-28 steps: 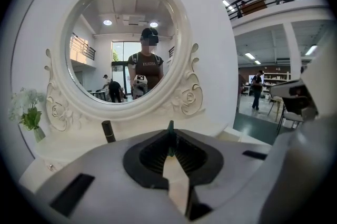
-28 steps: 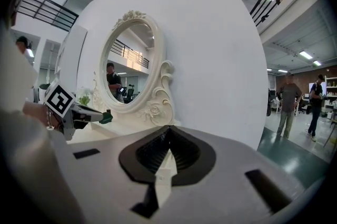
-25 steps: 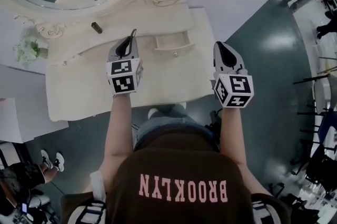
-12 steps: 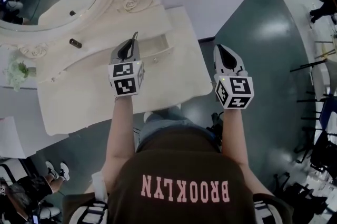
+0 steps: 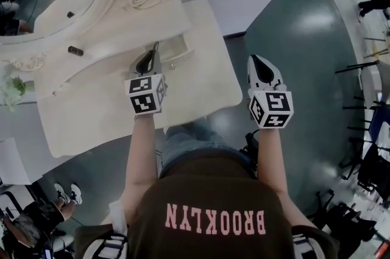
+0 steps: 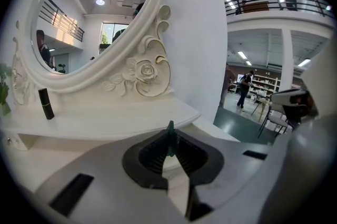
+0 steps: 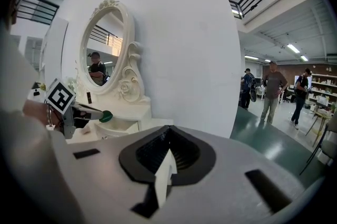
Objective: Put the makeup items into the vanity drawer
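White vanity (image 5: 201,90): left tool (image 5: 153,52) pinching green item (image 6: 169,139) by open drawer (image 5: 181,48); right tool (image 5: 256,60) closed, past edge.

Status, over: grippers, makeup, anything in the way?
Left gripper shut on small green item, at open drawer. Right gripper shut, empty, beyond vanity's right edge. Dark tube upright on shelf. Path looks clear.

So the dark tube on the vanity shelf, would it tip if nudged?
Probably. The dark tube stands upright on the shelf, tall and narrow, so a side push likely topples it. It looks rigid and small, so probably light.
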A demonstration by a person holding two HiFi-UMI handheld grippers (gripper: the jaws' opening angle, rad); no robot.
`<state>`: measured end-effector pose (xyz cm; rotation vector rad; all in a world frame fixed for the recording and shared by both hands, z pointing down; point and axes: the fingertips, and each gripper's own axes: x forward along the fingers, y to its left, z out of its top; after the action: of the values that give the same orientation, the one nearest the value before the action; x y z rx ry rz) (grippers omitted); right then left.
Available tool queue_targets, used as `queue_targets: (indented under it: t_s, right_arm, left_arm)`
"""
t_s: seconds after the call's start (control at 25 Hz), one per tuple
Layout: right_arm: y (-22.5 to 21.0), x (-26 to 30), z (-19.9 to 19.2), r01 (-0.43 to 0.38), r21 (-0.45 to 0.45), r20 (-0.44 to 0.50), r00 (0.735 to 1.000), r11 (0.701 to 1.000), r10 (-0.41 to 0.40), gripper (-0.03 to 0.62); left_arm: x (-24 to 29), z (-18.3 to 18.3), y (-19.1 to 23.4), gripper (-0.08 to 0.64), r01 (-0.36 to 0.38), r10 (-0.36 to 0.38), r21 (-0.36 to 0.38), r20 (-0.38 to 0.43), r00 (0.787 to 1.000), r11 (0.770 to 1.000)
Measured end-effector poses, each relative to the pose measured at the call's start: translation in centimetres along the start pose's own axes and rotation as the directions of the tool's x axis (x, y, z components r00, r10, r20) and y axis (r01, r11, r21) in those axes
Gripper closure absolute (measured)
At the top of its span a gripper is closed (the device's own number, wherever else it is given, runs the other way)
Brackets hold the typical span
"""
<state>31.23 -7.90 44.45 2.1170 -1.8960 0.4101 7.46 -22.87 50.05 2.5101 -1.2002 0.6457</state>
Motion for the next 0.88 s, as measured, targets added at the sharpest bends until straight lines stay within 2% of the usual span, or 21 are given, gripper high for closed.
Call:
queue_targets:
  t_s: [0.12, 0.2, 0.44, 0.88]
  right_arm:
    - [-0.1, 0.2, -0.3, -0.001, 0.006, -0.007, 1.0, 1.0, 0.001, 0.595]
    - [0.0, 0.3, -0.3, -0.003, 0.009, -0.006, 1.0, 1.0, 0.003, 0.595]
    - [1.4, 0.9, 0.6, -0.018, 0.008, 0.011, 1.0, 1.0, 0.018, 0.595]
    - [5.2, 2.1, 3.6, -0.04, 0.001, 0.061, 0.997, 0.999, 0.039, 0.595]
  left_arm:
    - [0.4, -1.0, -0.1, 0.521, 0.015, -0.015, -0.011, -0.044, 0.999, 1.0]
    - [0.5, -1.5, -0.3, 0.382, 0.034, -0.035, -0.015, -0.069, 0.997, 0.999]
    - [-0.3, -1.2, 1.3, 0.38, 0.012, -0.012, -0.002, -0.063, 0.998, 1.0]
    - [-3.0, 0.8, 7.1, 0.38, -0.058, 0.058, -0.005, -0.017, 0.998, 0.998]
